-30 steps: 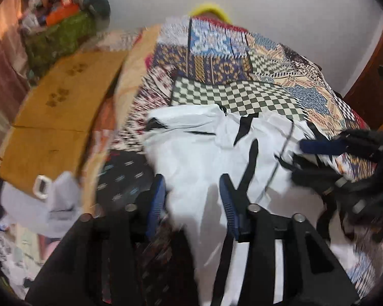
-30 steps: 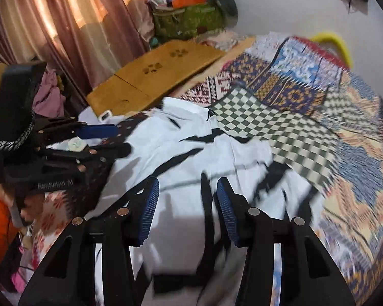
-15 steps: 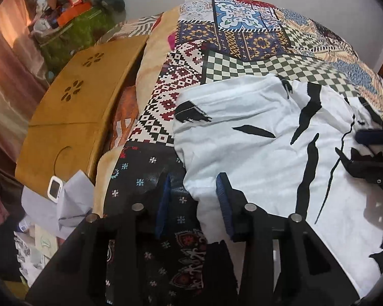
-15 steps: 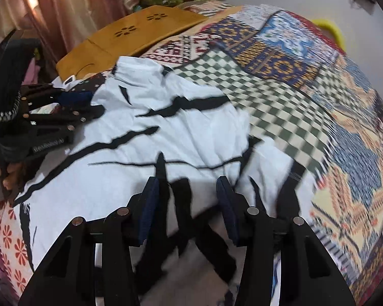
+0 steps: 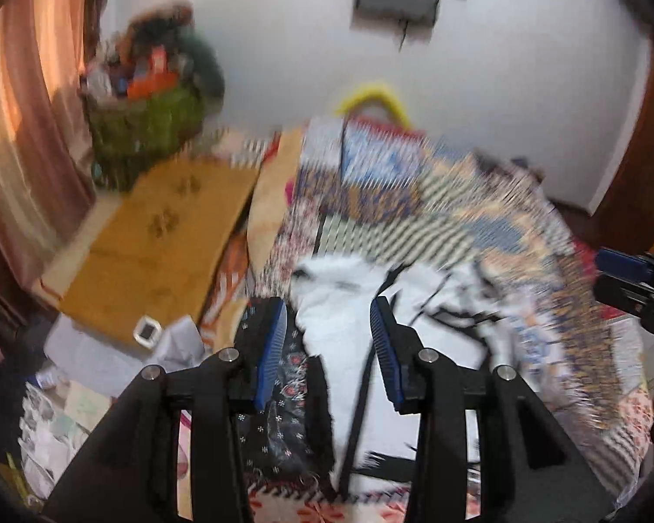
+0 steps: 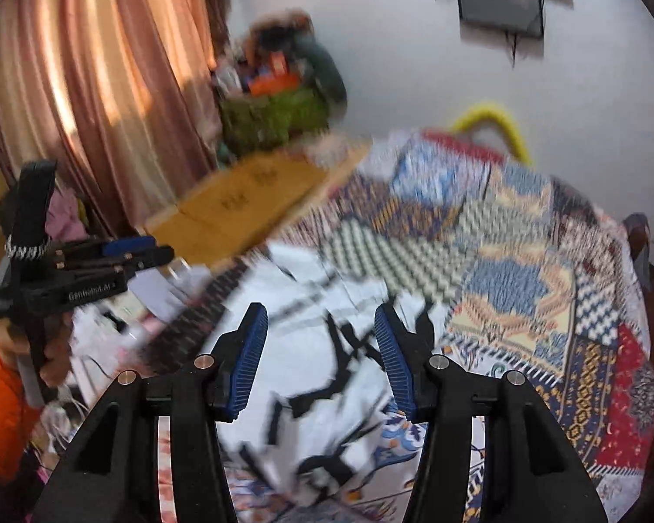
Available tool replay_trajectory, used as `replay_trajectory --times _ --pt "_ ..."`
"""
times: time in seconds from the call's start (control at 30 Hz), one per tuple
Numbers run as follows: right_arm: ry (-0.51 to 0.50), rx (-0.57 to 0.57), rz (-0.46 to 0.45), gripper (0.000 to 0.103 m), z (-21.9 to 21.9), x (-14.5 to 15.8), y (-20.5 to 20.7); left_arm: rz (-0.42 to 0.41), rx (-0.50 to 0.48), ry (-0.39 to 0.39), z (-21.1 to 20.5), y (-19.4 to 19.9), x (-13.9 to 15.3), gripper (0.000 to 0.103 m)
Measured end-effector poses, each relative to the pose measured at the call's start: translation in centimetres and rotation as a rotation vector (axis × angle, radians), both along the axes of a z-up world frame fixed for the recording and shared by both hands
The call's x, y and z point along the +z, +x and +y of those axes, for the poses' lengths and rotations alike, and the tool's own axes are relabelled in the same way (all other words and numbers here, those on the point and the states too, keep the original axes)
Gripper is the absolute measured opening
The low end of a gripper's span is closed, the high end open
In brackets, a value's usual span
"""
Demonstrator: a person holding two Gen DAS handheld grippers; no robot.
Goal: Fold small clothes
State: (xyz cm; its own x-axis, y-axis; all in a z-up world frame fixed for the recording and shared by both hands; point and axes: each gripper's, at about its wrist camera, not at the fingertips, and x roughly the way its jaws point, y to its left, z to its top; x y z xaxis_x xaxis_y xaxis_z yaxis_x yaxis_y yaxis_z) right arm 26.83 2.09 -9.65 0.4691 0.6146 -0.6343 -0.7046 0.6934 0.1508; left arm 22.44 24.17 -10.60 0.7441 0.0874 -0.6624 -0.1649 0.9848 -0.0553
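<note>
Though blurred, white garment (image 5: 349, 340) between the open left gripper (image 5: 329, 344) pads

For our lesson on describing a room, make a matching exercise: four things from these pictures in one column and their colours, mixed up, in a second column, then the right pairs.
Things:
1. curtain
2. garment on the bed
3. low table beside the bed
4. gripper pads

Colours:
A. blue
B. yellow-brown
C. pink
D. white with black streaks

Pairs: 1-C, 2-D, 3-B, 4-A
</note>
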Motion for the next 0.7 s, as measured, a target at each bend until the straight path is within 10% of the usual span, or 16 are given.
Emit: replay_trajectory --times 0.27,0.53,0.7 --pt "0.209 -0.032 -0.193 0.048 -3.6 7.5 -9.4 -0.281 -0.038 0.024 -5.4 -11.1 9.4 0.04" --pt "0.291 -0.054 -0.337 0.049 -7.1 9.7 -17.3 -0.43 -0.018 0.082 -10.1 -19.2 12.0 0.043" --pt "0.287 -0.087 -0.383 0.08 -8.2 9.4 -19.5 -0.48 -0.002 0.118 -12.3 -22.4 11.8 0.072"
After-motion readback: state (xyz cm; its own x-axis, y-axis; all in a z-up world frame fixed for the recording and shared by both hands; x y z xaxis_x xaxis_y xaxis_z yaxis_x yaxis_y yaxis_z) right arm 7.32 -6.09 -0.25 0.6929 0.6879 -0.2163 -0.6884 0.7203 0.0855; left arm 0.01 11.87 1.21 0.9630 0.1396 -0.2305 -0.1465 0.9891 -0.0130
